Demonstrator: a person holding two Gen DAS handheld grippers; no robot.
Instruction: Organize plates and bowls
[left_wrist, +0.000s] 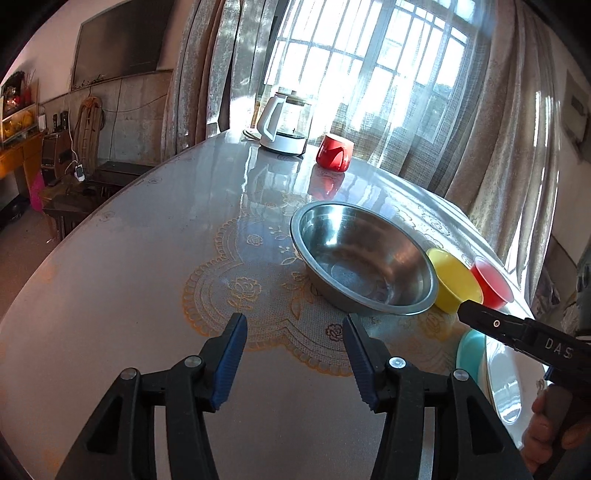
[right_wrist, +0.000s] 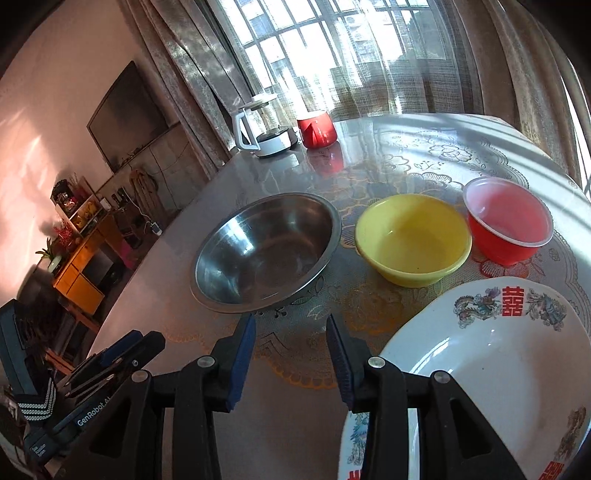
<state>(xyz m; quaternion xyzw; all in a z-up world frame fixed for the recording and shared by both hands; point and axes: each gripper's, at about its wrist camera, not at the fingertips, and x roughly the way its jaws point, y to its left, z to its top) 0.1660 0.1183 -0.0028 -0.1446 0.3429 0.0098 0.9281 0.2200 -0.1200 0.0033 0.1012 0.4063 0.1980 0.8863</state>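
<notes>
Both my tongs agape and empty, left, right; steel bowl, yellow bowl, red cup in a row; plate just beside right tongs.

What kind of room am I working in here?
Most likely a home living or dining room: a wall-mounted TV, a curtained window, and a dining table under a lace-patterned cover, holding an electric kettle and bowls.

White kettle beside red mug at table's far edge; TV on wall.
</notes>
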